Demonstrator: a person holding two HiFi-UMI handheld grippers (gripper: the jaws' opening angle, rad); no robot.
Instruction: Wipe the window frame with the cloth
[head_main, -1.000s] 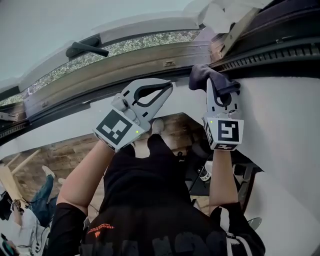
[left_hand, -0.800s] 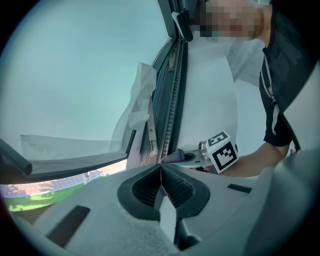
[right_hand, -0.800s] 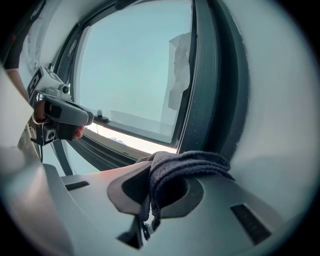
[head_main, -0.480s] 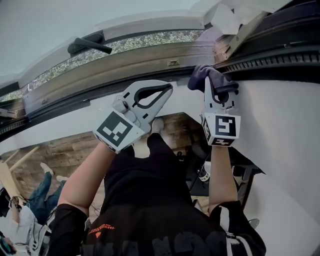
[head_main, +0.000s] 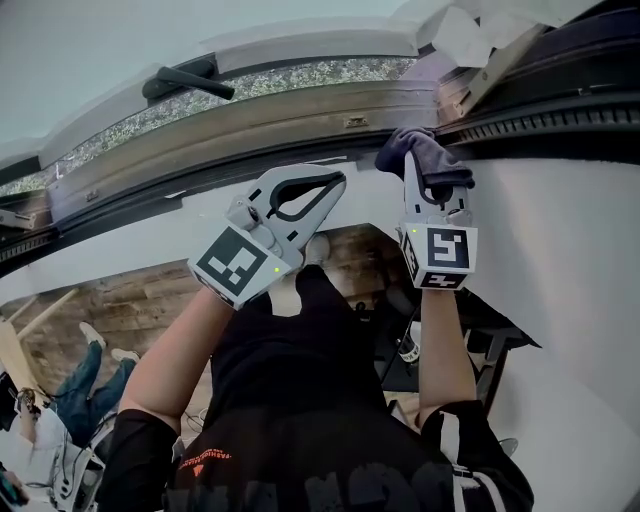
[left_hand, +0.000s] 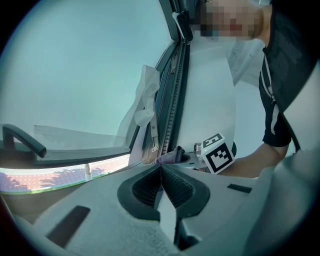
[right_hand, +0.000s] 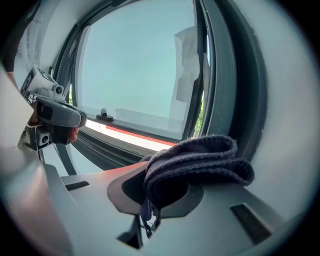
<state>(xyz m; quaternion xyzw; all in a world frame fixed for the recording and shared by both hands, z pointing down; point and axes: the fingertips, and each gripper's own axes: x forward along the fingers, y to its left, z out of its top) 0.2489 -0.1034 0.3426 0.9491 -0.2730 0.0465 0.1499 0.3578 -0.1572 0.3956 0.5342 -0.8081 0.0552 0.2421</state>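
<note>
A dark grey cloth (head_main: 425, 152) is bunched in my right gripper (head_main: 430, 172), which is shut on it and presses it against the dark window frame (head_main: 560, 120) near the corner. The same folded cloth (right_hand: 200, 162) fills the right gripper view, lying against the frame's upright bar (right_hand: 235, 75). My left gripper (head_main: 335, 180) is shut with nothing in it, held just left of the right one, below the frame's bottom rail (head_main: 250, 125). Its pads (left_hand: 172, 187) meet in the left gripper view, with the cloth (left_hand: 172, 155) and the right gripper (left_hand: 190, 159) beyond.
A black window handle (head_main: 185, 80) sticks out at the upper left. White protective film (left_hand: 142, 107) hangs at the frame's corner. A white wall (head_main: 570, 230) runs under the frame. A person's legs (head_main: 85, 385) show on the wooden floor at lower left.
The right gripper with the cloth has shifted slightly up and left along the frame. The left gripper has hardly moved.
</note>
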